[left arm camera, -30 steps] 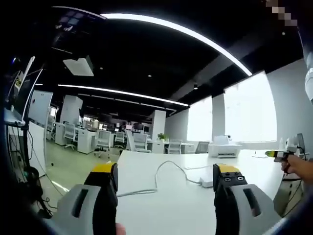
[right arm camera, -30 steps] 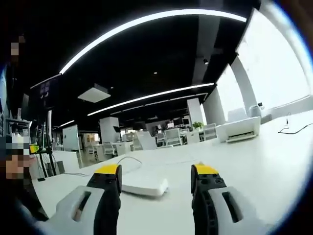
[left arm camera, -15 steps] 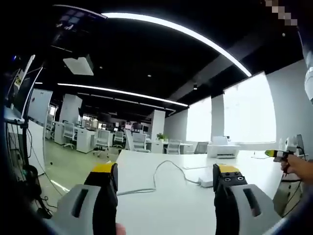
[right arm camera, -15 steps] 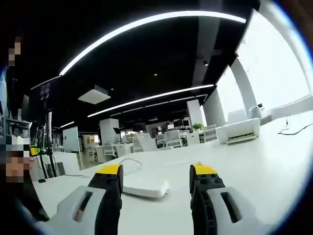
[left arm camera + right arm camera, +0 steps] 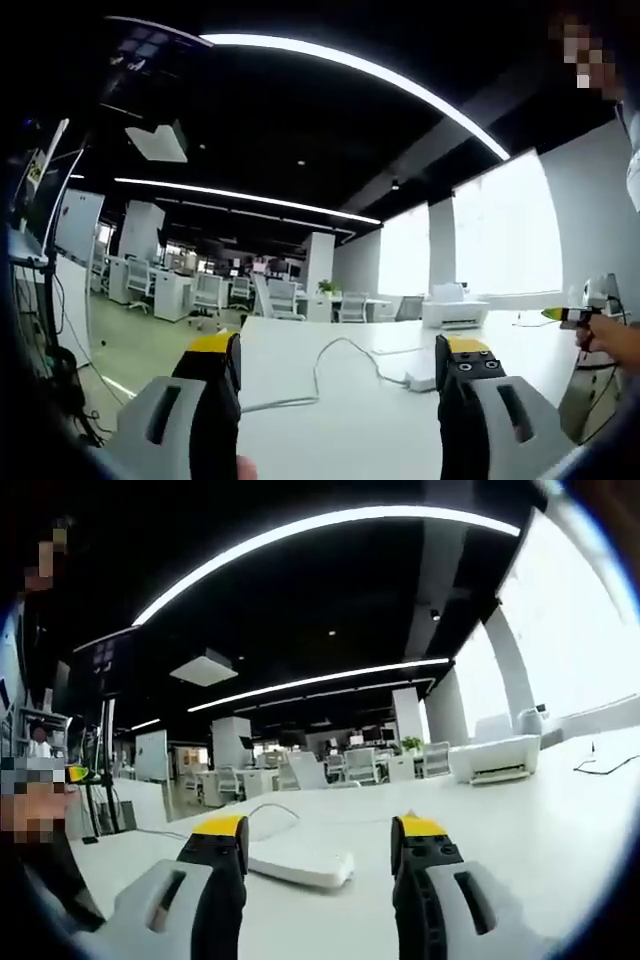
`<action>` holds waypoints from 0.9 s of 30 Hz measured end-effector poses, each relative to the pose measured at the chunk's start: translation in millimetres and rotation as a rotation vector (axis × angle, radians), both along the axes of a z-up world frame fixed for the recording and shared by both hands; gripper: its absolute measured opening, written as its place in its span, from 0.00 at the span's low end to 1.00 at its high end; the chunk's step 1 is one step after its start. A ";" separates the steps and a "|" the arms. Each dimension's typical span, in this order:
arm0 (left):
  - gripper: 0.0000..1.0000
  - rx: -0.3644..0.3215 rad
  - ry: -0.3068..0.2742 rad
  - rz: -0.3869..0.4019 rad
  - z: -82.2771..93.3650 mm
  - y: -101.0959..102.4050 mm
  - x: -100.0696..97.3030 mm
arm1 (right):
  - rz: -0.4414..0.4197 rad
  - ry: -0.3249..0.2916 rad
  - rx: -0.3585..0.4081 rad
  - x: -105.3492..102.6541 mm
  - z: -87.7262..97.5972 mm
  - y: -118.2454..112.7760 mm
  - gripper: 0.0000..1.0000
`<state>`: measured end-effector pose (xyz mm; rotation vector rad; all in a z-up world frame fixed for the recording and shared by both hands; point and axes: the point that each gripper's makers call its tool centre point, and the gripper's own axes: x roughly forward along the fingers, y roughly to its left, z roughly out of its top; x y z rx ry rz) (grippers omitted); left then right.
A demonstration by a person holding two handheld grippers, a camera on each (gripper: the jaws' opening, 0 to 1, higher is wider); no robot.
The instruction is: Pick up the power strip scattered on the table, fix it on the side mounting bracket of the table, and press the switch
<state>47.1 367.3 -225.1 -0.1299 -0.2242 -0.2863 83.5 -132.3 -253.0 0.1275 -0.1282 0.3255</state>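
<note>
A white power strip lies flat on the white table, just beyond and between the jaws of my right gripper, which is open and holds nothing. In the left gripper view the same power strip shows as a small white block by the right jaw, with its white cable curving across the table toward the left edge. My left gripper is open and empty, held low over the table. The other gripper's yellow tip shows at the far right, in a hand.
A white printer stands at the far end of the table, also seen as a printer on the right. A thin black cable lies near the right edge. Office desks and chairs fill the room behind. Stands and equipment rise at the left.
Both views have tilted slightly; the scene sits a little lower in the frames. The power strip, cable and open jaws keep their places.
</note>
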 end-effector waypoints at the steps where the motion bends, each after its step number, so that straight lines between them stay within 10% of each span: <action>1: 0.83 -0.001 0.000 -0.002 0.1 -0.8 -0.3 | -0.001 0.000 -0.002 -0.9 -0.8 -1.7 0.54; 27: 0.83 -0.017 -0.003 -0.023 2.5 -10.3 2.2 | 0.103 0.032 -0.160 3.7 -12.0 -9.6 0.56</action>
